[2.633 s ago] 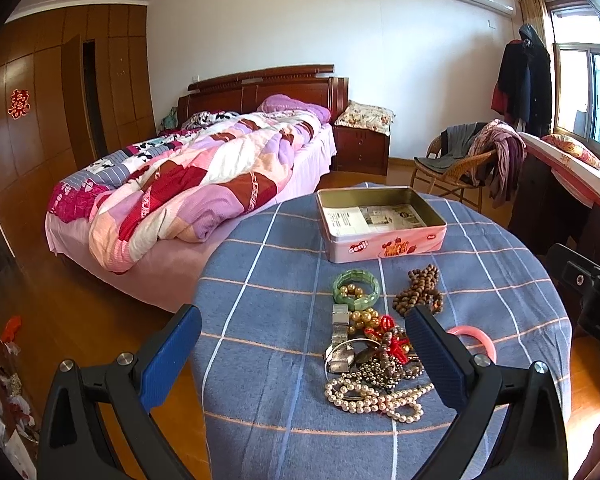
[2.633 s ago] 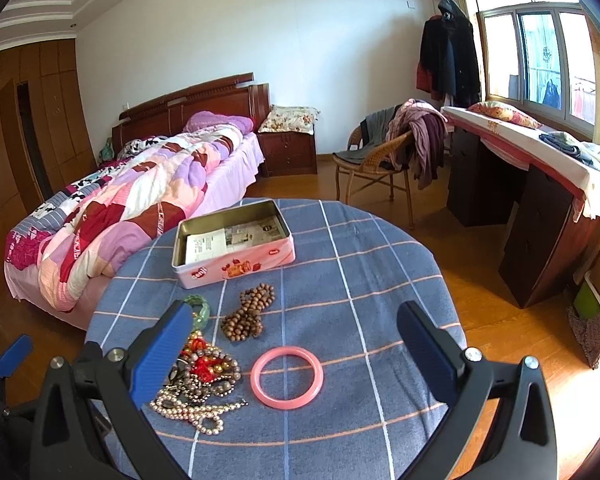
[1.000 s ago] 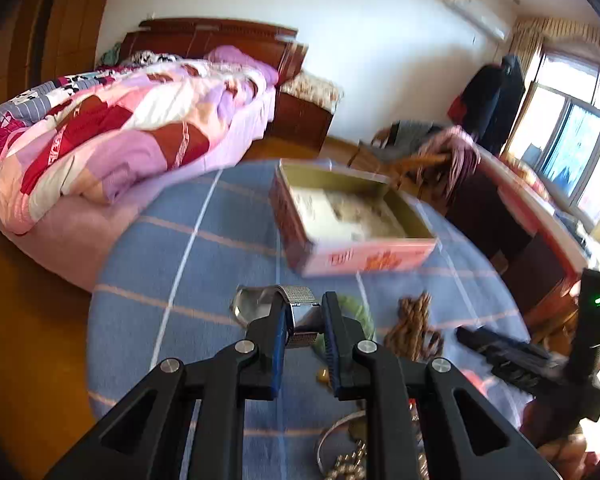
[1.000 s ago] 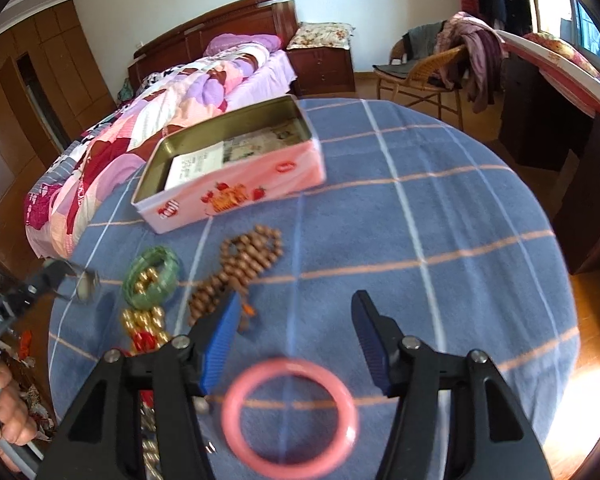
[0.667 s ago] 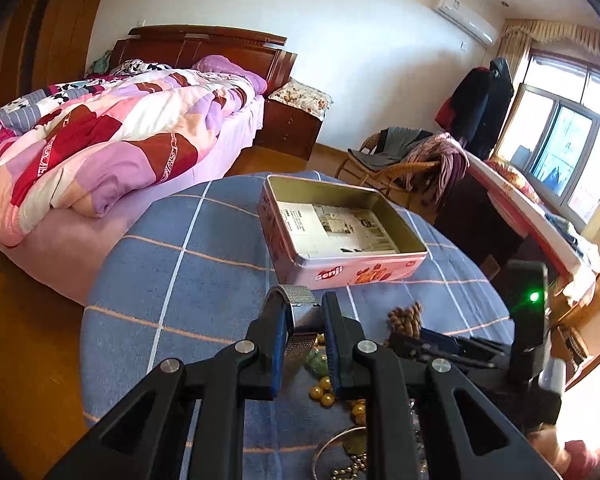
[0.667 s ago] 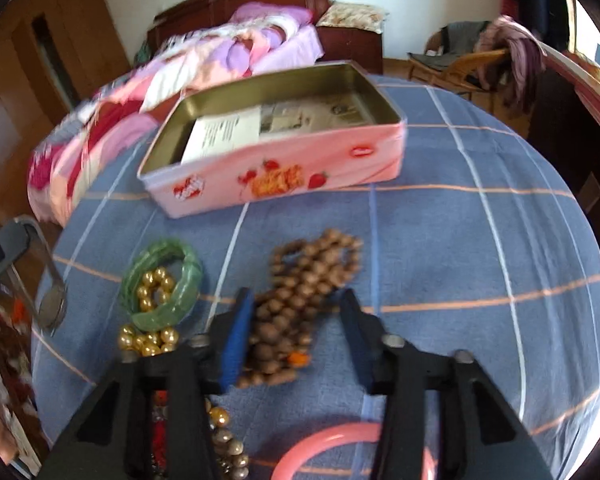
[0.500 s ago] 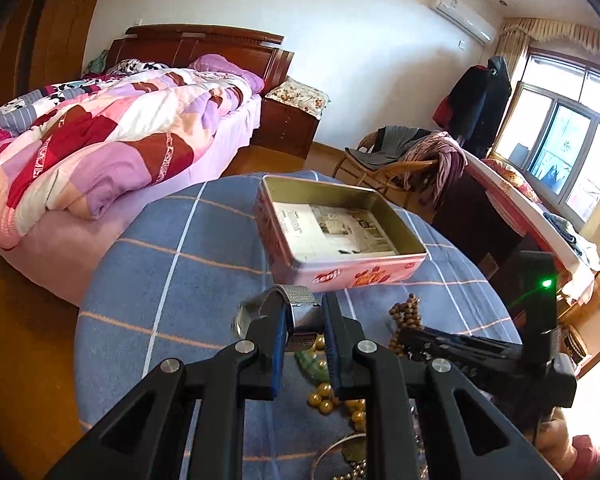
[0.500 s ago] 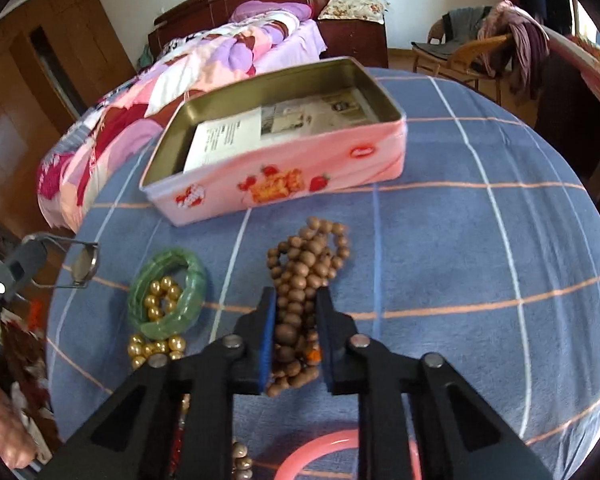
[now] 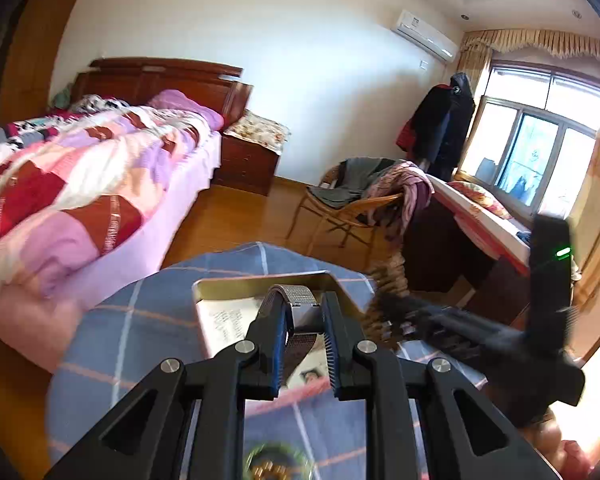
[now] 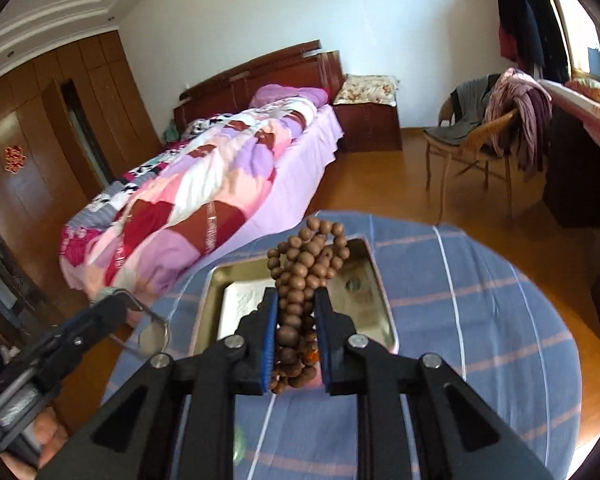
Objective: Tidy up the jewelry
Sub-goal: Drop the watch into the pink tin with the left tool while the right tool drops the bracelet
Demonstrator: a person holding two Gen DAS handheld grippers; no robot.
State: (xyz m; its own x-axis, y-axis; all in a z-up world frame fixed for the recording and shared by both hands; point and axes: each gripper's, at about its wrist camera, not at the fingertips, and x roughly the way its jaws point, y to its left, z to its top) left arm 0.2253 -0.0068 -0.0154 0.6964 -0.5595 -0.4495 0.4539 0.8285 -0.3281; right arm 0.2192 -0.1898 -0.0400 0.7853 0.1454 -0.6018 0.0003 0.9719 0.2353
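Both grippers have lifted off the blue checked tablecloth since half a second ago and swung in over the open tin, each carrying its piece with it.

From the left wrist view, the left gripper is clenched on a silver watch with a mesh metal band; the band loops up between the fingertips and hangs down behind them. Just beyond and below the fingers lies the rectangular metal tin with a pink outer wall, printed paper lining its floor. The pinch on the band, rather than the face, looks chosen so the watch can dangle free and drop cleanly. To the right of the fingers the right gripper crosses in, blurred, with brown beads trailing from it. A green bangle sits blurred under the gripper body, on the cloth-covered round table.

From the right wrist view, the right gripper is clamped on a bundled string of brown wooden beads, which bunches above the fingertips and hangs below them. The tin lies directly beneath and ahead of the fingers, so a release here would likely land the beads inside. Left of the fingers, the left gripper holds the watch, its round face dangling near the tin's left wall.
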